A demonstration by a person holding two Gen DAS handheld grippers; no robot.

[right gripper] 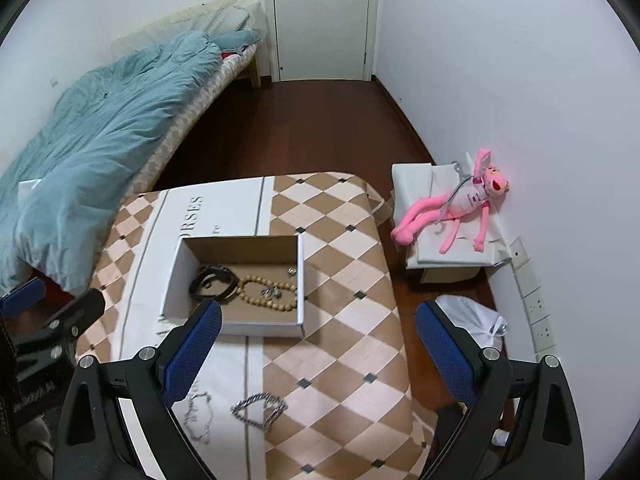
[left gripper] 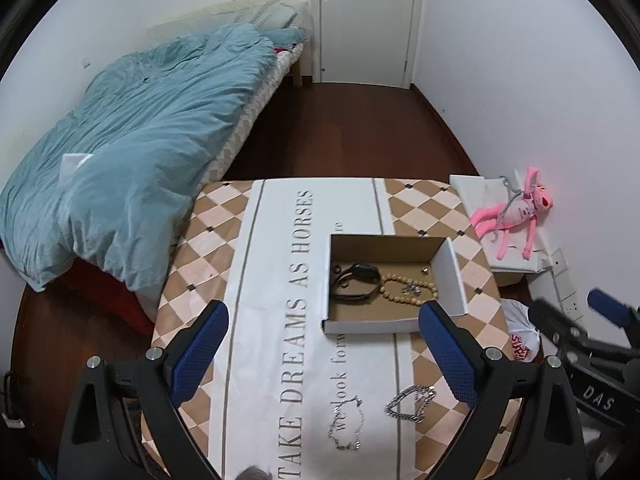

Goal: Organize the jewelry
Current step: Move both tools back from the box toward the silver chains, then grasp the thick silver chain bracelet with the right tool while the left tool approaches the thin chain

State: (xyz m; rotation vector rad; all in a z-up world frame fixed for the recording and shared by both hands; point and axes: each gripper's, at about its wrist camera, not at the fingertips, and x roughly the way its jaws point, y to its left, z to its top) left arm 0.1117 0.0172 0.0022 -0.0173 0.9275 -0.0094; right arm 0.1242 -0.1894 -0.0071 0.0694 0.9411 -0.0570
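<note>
An open cardboard box (left gripper: 454, 276) (right gripper: 172, 276) sits on the table and holds a black strap bracelet (left gripper: 356, 286) (right gripper: 212, 282), a beige bead bracelet (left gripper: 408, 288) (right gripper: 266, 292), a small silver piece (left gripper: 412, 289) (right gripper: 272, 291) and a tiny ring (left gripper: 425, 269) (right gripper: 292, 270). Two silver chains lie near the table's front: a thin one (left gripper: 347, 424) (right gripper: 198, 420) and a thick one (left gripper: 410, 402) (right gripper: 260, 410). My left gripper (left gripper: 324, 350) hovers open above them. My right gripper (right gripper: 320, 348) is open too, above the table's right edge.
The table (left gripper: 224, 248) (right gripper: 340, 280) wears a diamond-pattern cloth with printed words. A bed with a blue duvet (left gripper: 132, 152) stands left. A pink plush toy (left gripper: 516, 212) (right gripper: 460, 204) lies on a white box by the right wall, with a white bag (right gripper: 472, 320) below.
</note>
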